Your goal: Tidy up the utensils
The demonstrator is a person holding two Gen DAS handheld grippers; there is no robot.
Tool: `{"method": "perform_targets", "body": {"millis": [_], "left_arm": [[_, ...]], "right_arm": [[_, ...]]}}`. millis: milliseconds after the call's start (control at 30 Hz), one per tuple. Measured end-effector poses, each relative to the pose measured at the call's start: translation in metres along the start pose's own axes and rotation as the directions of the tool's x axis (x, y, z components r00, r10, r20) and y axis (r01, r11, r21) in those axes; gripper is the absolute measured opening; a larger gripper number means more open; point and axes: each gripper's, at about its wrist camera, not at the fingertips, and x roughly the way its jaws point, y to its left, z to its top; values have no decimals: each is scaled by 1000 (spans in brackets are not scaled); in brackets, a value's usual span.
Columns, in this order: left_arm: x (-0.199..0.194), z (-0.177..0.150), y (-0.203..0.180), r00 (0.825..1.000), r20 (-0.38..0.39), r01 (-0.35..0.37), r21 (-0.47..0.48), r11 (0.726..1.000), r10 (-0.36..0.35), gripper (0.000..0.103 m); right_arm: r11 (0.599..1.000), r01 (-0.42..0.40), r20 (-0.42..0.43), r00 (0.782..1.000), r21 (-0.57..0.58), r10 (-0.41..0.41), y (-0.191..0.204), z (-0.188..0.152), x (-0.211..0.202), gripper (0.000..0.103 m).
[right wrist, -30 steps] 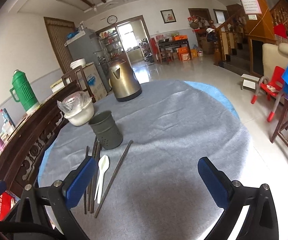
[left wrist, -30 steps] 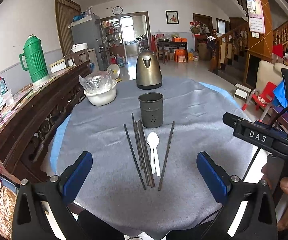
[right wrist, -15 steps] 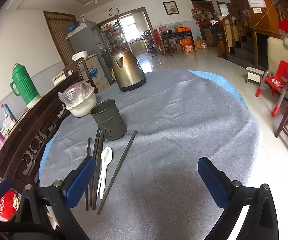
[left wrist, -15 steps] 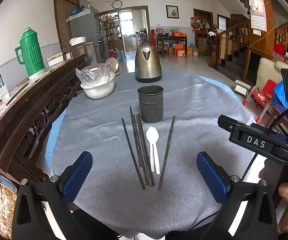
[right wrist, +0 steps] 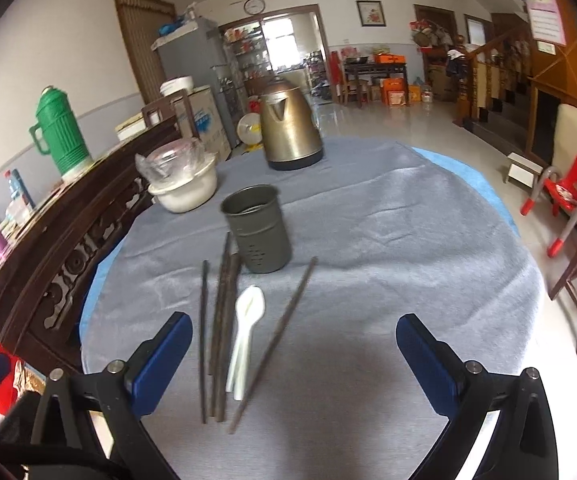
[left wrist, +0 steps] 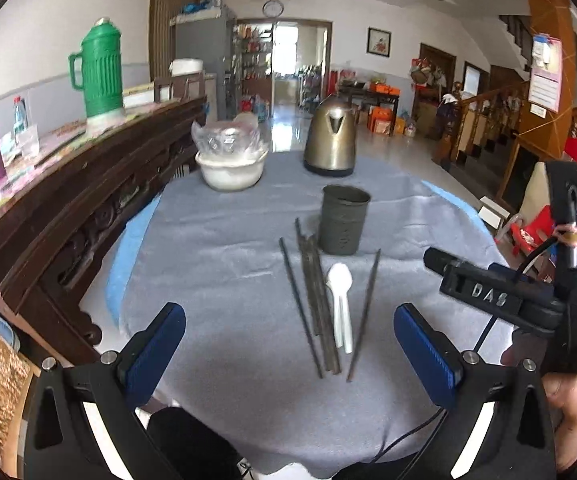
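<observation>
Between the spread, empty jaws of the left gripper [left wrist: 288, 350] and right gripper [right wrist: 294, 358], dark chopsticks [left wrist: 312, 296] and a white spoon [left wrist: 340, 304] lie on the grey-clothed table [left wrist: 216, 264], tips toward the upright holder cup [left wrist: 344, 220], likely staged for loading.

So on the desk [left wrist: 216, 280] the chopsticks [left wrist: 314, 292] lie just in front of the holder cup [left wrist: 344, 220], spoon [left wrist: 340, 300] tucked among them. Kettle [left wrist: 330, 142] sits behind the cup, bowl [left wrist: 230, 168] off to its left.
</observation>
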Motion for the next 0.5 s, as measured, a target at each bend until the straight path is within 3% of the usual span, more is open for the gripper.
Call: {"method": "perform_targets", "body": {"millis": [300, 500], "left_arm": [[36, 8, 19, 996, -78, -42, 13, 999, 43, 103], [79, 18, 6, 989, -135, -42, 112, 993, 57, 103]], "right_arm": [[1000, -12, -46, 999, 8, 13, 11, 7, 27, 103], [1000, -28, -77, 997, 15, 29, -6, 26, 53, 103]]}}
